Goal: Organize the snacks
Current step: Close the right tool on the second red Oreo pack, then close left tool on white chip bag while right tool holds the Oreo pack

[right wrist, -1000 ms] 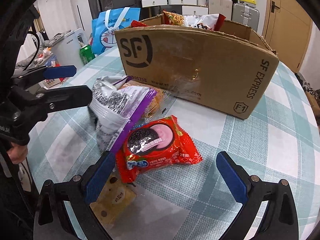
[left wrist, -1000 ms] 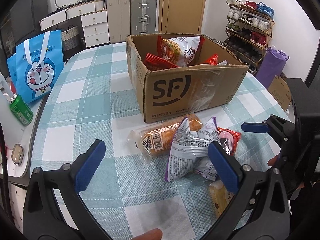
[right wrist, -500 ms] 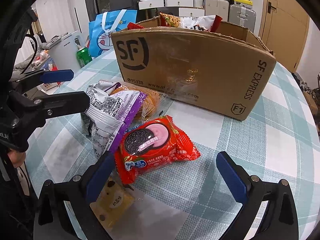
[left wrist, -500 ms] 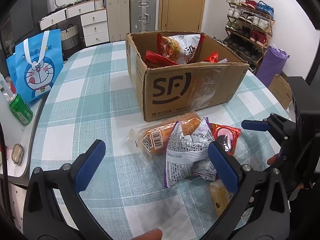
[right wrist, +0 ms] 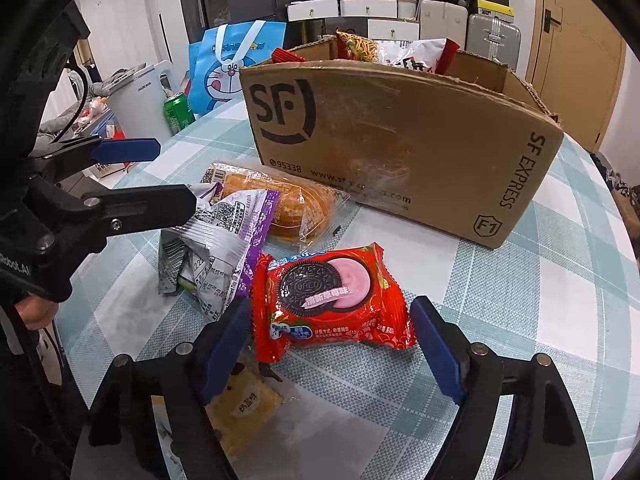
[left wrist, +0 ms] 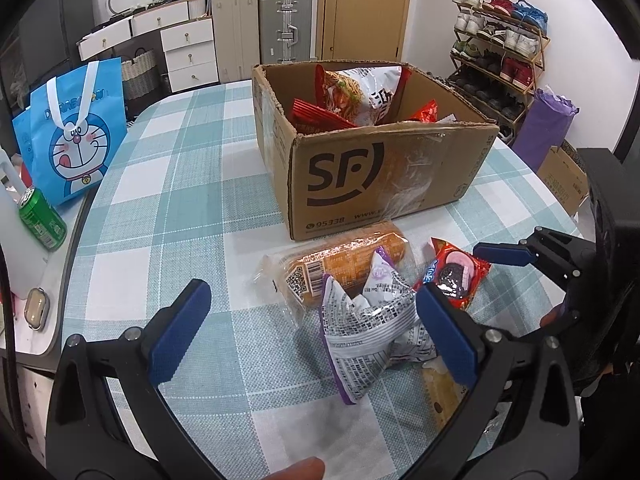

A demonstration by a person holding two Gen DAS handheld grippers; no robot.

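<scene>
An open SF cardboard box [left wrist: 372, 172] [right wrist: 400, 136] stands on the checked table and holds several snack bags. In front of it lie a wrapped bread loaf [left wrist: 340, 268] [right wrist: 276, 200], a silver-and-purple packet [left wrist: 368, 332] [right wrist: 224, 256], a red Oreo pack [left wrist: 456, 276] [right wrist: 328, 300] and a yellow biscuit pack [left wrist: 444, 396] [right wrist: 244, 404]. My left gripper [left wrist: 312, 336] is open, with the silver packet between its fingers. My right gripper [right wrist: 332, 356] is open, its fingers on either side of the Oreo pack.
A blue Doraemon bag [left wrist: 72, 132] [right wrist: 224, 68] and a green can [left wrist: 42, 220] [right wrist: 178, 112] stand off the table's left edge. Drawers and suitcases [left wrist: 284, 28] line the back wall. A shoe rack [left wrist: 500, 52] stands at the right.
Both grippers have moved forward toward the snacks. The right gripper's fingers now flank the Oreo pack, and the silver packet sits further in between the left gripper's fingers.
</scene>
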